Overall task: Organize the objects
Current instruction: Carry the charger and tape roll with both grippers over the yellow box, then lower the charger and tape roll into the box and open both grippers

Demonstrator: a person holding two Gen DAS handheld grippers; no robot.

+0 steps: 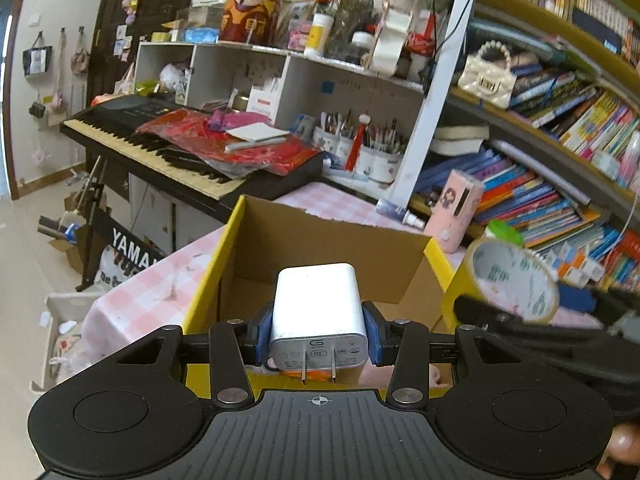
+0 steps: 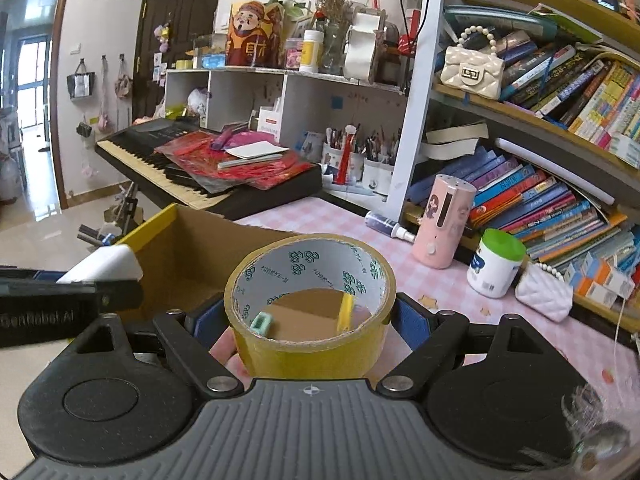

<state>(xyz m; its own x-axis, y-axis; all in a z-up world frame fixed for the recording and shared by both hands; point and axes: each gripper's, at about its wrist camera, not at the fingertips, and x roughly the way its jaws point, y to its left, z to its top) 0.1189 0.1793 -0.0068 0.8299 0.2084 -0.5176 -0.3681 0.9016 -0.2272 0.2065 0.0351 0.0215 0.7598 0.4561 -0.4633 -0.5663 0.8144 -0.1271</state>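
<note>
Gripping charger (image 1: 318,312) and tape roll (image 2: 310,304) above cardboard box (image 1: 320,240).

A black electronic keyboard (image 2: 208,168) strewn with red papers stands beyond the far left edge of the pink checked surface (image 2: 320,216). White pen cups (image 2: 360,164) line the far edge beneath a crowded bookshelf (image 2: 560,92), where a cream quilted handbag (image 2: 472,72) rests.

Place: a lived-in home room
Signs: crammed bookshelves (image 2: 560,92); keyboard piano (image 2: 168,160); pink checked tablecloth (image 2: 320,216); bags hung on wall (image 2: 82,84)
</note>
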